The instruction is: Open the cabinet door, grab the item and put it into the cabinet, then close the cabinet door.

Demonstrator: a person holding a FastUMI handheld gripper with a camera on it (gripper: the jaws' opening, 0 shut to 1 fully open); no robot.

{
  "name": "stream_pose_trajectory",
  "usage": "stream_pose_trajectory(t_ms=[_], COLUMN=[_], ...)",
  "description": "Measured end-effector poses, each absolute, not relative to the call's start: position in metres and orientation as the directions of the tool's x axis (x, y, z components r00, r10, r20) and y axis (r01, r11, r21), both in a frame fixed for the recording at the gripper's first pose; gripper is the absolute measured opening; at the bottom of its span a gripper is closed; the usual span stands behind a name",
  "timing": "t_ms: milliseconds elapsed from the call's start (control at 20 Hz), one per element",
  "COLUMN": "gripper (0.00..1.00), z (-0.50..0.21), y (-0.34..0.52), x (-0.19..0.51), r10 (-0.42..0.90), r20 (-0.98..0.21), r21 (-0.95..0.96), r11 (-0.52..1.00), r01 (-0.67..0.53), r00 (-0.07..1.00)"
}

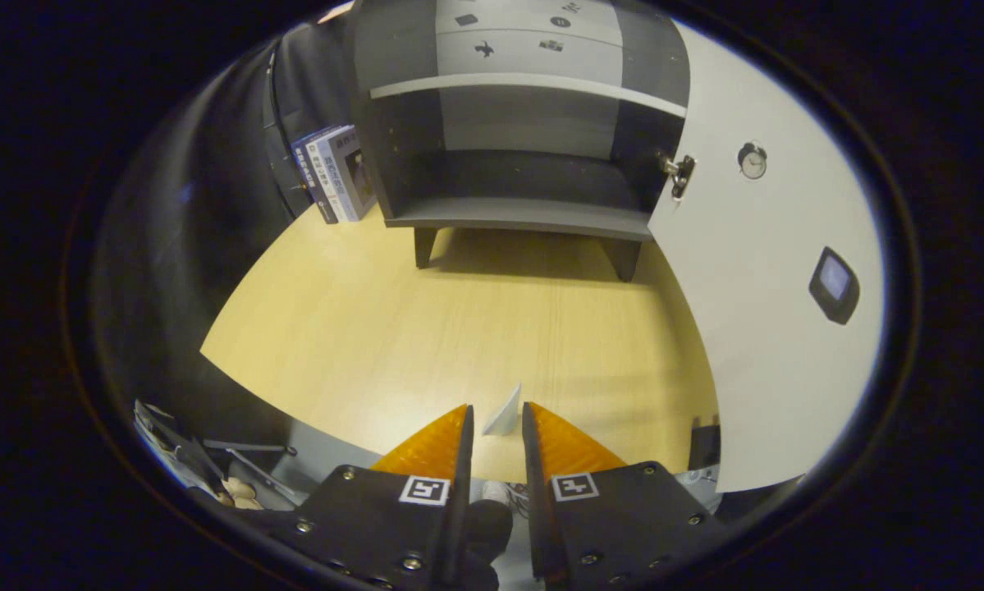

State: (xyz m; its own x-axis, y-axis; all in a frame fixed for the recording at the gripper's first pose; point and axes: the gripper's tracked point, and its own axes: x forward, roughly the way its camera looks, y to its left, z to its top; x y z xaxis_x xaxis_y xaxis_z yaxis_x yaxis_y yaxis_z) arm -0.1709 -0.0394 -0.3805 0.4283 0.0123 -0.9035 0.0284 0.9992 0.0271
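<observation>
The grey cabinet [524, 148] stands at the far side of the wooden table [459, 320], well beyond my fingers. Its white door [762, 328] is swung wide open to the right, hanging on a metal hinge [677, 172]. The lower compartment [524, 185] under the pale shelf [533, 84] holds nothing. My gripper [497, 406] hovers over the table's near edge, facing the cabinet. A small thin white item [504, 414] sticks out from between the fingertips; the fingers stand close together on either side of it and appear to pinch it.
Some books [336, 172] lean upright against the cabinet's left side. A small round clock [752, 160] and a dark little device [834, 283] are fixed to the open door. Below the table's near edge lies clutter [212, 468] on the floor.
</observation>
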Motion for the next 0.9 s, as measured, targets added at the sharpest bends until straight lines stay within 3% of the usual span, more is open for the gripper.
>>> stream_pose_trajectory(t_ms=[350,900], gripper=[0.31,0.31], z=[-0.416,-0.46], y=[-0.048,-0.04], x=[-0.158,-0.167], r10=[-0.073,-0.058], r20=[-0.935,-0.966], r21=[-0.051,-0.051], r11=[0.996,0.998], r01=[0.072,0.035], r00=[0.348,0.252])
